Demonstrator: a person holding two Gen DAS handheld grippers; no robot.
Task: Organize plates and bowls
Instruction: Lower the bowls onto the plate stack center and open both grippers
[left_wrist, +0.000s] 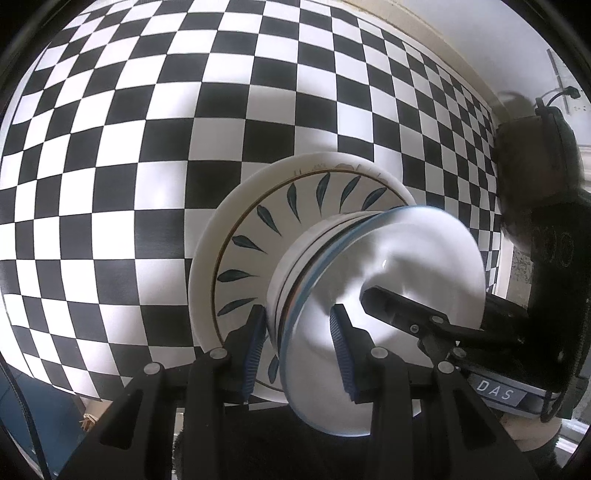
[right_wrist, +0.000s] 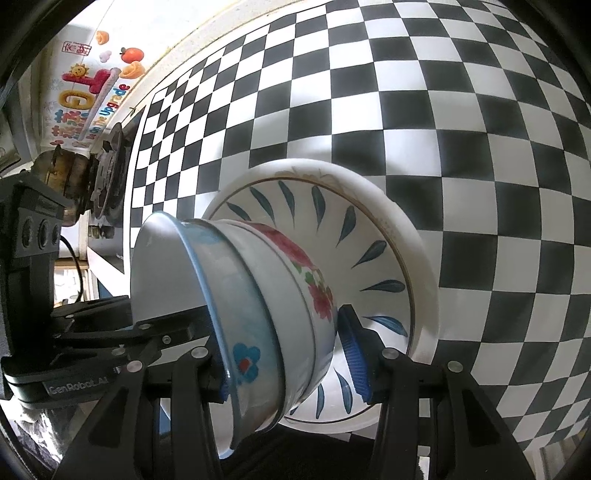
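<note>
On the black-and-white checkered tablecloth (left_wrist: 155, 122) stands a stack of dishes: a plain white plate (left_wrist: 207, 254) at the bottom, a plate with blue leaf marks (left_wrist: 251, 236) and a thin gold line inside it, then a bowl with red flowers (right_wrist: 310, 280), and nested in that a blue-rimmed bowl (right_wrist: 236, 295) with a small blue flower on its side. The stack sits near the table's front edge, its near rim reaching just about to where the cloth ends. The left gripper (left_wrist: 301, 350) straddles the near rim of the bowls, one blue ridged pad outside the wall and the other inside the blue-rimmed bowl; the jaws are partly spread around that rim, but whether the pads actually press on it I cannot tell. The right gripper (right_wrist: 291, 365) comes at the bowls from the other side, its jaws wider apart and astride both bowl walls, with one pad beside the flowered bowl and the other largely hidden behind the blue rim, so a firm pinch cannot be confirmed there either. Each gripper shows in the other's view, just beside the bowls. Beyond the stack the cloth lies wide and bare all the way to its far edge along the wall. A stove burner (right_wrist: 110, 177) sits off the cloth's side edge, with colourful stickers (right_wrist: 92, 85) above it.
</note>
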